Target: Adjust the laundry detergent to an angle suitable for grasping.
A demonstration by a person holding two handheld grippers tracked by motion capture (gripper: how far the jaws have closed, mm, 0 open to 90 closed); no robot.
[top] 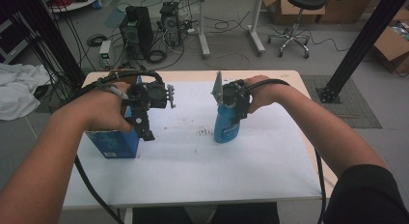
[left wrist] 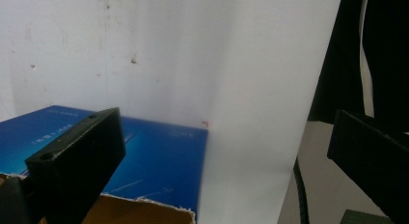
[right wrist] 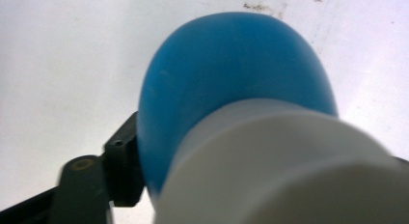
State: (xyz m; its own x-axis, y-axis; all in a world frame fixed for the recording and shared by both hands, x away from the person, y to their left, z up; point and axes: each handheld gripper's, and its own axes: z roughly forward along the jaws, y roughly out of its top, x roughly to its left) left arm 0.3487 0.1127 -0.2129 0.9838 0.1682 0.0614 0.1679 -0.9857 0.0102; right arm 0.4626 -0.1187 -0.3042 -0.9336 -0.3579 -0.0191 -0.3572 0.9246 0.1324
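Note:
A blue plastic bottle with a white cap stands upright at the middle of the white table. My right gripper comes down over its top, jaws around the neck. In the right gripper view the bottle's blue shoulder and white cap sit between the jaws; one black finger presses the bottle's side, the other is hidden. A blue cardboard box stands at the table's left. My left gripper hovers over it, open, with the box's top under one finger.
The table's front edge runs close to the person. Dark specks mark the surface left of the bottle. Behind the table, computer towers and cables lie on the floor, with an office chair beyond. A black post stands at right.

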